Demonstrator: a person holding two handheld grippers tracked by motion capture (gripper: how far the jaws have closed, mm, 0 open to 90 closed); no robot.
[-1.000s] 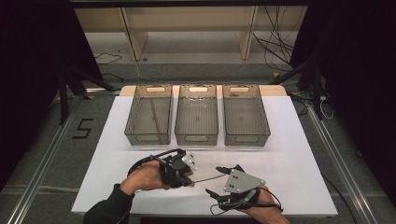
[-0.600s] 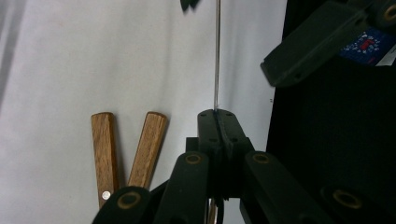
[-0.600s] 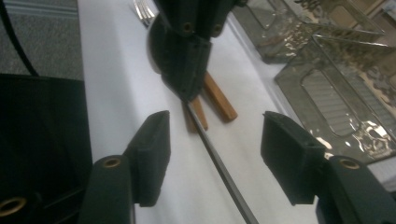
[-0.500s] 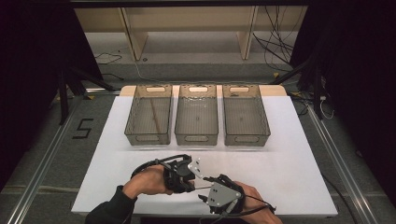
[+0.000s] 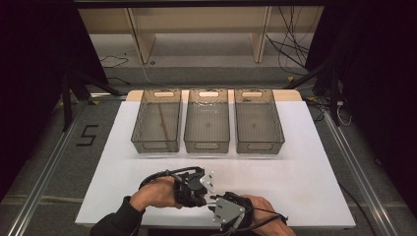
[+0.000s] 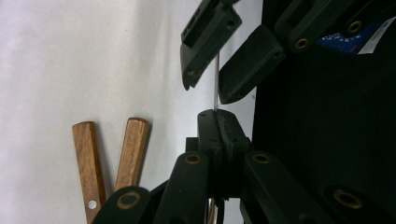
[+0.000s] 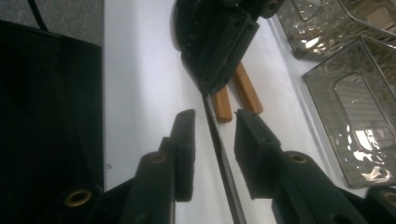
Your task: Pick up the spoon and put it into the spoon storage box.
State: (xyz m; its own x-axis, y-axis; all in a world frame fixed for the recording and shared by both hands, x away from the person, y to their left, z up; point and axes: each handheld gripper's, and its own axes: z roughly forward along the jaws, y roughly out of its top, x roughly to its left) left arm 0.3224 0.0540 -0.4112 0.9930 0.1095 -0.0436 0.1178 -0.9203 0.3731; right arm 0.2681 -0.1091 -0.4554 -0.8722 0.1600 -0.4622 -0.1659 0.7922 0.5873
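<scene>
- Looking down from the high view, the left gripper point(image 5: 204, 189) and right gripper point(image 5: 219, 204) meet tip to tip at the lower middle of the frame, on the near edge of the white table point(image 5: 305, 162). Three clear bins point(image 5: 207, 125) stand in a row well beyond them, and a thin stick point(image 5: 164, 120) lies in the left one.
- In the left gripper view, the left gripper point(image 6: 217, 114) has its jaws pressed together on a thin metal strip point(image 6: 215, 84), which rises to the upper middle of the frame. Holding it at one end probably leaves the free end clear for the other hand.
- Up there the right gripper point(image 6: 210, 86) brackets the strip. Two wooden handles point(image 6: 133, 149) lie on the table at lower left, apart from both grippers.
- In the right gripper view, the right gripper point(image 7: 212, 121) has just been closing. Its jaws are narrow, with the strip point(image 7: 219, 149) between them and a gap showing on each side, so it does not grip yet.
- The left gripper point(image 7: 205, 88) pinches the strip at upper middle, with the handles point(image 7: 247, 93) just behind it. This looks like a hand-over or a steadying second grip.
</scene>
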